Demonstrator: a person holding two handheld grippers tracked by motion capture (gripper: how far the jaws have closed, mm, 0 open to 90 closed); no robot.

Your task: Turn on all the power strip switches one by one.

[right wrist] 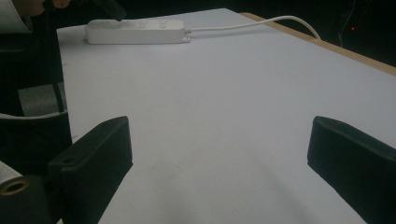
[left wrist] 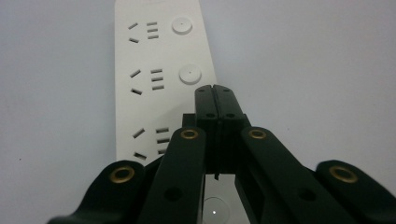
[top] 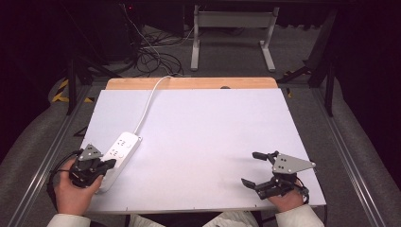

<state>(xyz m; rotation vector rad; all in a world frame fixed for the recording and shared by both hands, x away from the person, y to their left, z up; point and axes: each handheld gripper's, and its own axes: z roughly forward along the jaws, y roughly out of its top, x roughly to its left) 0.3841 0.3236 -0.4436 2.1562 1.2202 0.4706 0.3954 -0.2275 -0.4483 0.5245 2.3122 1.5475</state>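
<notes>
A white power strip (top: 119,153) with several socket groups and round buttons lies at the table's left, its white cable (top: 149,99) running to the far edge. My left gripper (top: 111,163) hovers over the strip's near half, jaws shut with nothing between them. In the left gripper view the closed tips (left wrist: 215,89) sit just below the strip's (left wrist: 154,79) second round button (left wrist: 190,73). My right gripper (top: 253,169) rests at the front right of the table, open and holding nothing. The right gripper view shows the strip (right wrist: 135,31) far off.
The white table top (top: 203,137) has a wooden strip (top: 189,83) along its far edge. Beyond it are floor cables (top: 151,52) and a white table frame (top: 231,33). Metal rails (top: 52,146) run along both sides of the table.
</notes>
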